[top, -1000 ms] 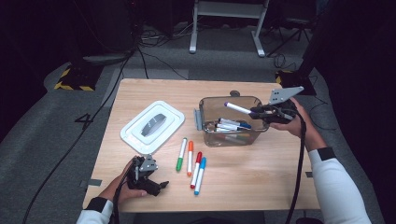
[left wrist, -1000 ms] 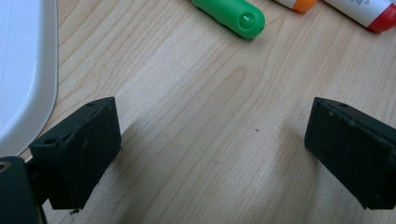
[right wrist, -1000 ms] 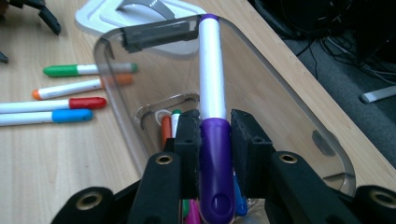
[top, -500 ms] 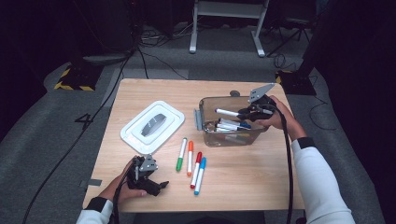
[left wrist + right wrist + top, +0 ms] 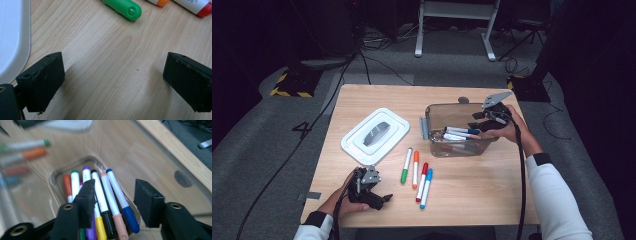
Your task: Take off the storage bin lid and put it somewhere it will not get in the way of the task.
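Note:
A clear plastic bin stands right of the table's middle with several markers lying in it. My right gripper hangs over the bin's right end; its jaws have just been opening and it is open. In the right gripper view the blue-capped marker and its neighbours lie loose on the bin floor below the pads, and none is gripped. On the wood lie green, orange, red and blue markers. My left gripper rests near the front left edge, open over bare wood, close to the green marker's cap.
The bin's white lid lies flat on the table's left half. A bare strip of the table runs in front of the bin. Cables and a metal stand's feet lie on the grey floor behind.
My right gripper came left and down over the bin with a marker in its jaws, then opened; the marker now lies in the bin. The left gripper has stayed put.

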A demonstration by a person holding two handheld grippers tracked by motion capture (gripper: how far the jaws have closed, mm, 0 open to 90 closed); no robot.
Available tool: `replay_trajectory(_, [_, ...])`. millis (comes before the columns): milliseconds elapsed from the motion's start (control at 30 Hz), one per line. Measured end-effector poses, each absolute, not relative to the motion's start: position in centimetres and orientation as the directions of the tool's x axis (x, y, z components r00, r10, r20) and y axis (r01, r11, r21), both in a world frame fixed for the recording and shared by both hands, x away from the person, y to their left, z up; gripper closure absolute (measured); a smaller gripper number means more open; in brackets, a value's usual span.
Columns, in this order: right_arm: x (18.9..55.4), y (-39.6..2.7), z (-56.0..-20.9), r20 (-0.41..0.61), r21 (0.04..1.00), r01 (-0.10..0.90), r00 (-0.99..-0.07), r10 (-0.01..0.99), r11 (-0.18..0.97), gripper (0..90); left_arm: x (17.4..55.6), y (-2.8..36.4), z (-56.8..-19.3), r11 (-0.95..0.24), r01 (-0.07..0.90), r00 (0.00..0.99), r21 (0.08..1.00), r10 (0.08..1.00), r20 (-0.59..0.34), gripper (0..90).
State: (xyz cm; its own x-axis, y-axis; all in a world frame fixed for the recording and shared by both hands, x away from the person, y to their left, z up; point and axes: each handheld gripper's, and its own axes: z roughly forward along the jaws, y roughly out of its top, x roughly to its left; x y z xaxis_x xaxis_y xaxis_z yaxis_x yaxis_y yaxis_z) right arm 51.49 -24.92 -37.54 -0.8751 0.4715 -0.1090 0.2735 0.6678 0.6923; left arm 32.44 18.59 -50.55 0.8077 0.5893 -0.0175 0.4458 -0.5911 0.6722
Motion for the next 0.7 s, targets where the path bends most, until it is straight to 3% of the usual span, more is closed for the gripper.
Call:
replay_trajectory(133, [49.8, -26.4, -36.4, -0.114, 0.743, 0.283, -0.84, 0.531, 0.607, 32.8, 32.4, 18.6, -50.5, -0.59, 0.447, 0.807, 0.672, 0.59, -0.017, 4.2])
replay_trajectory(267, [47.8, -28.2, -35.4, -0.11, 0.783, 0.279, -0.818, 0.565, 0.556, 25.3, 32.4, 18.6, -50.5, -0.59, 0.447, 0.806, 0.672, 0.591, -0.018, 4.2])
replay_trajectory(600, [42.0, -31.7, -36.5, -0.154, 0.817, 0.281, -0.735, 0.661, 0.503, 23.6, 32.4, 18.6, -50.5, -0.59, 0.446, 0.807, 0.672, 0.591, -0.017, 4.2])
replay_trajectory(700, [40.4, -32.5, -37.1, -0.123, 0.844, 0.284, -0.723, 0.679, 0.455, 22.8, 32.4, 18.6, -50.5, -0.591, 0.446, 0.807, 0.672, 0.591, -0.016, 4.2])
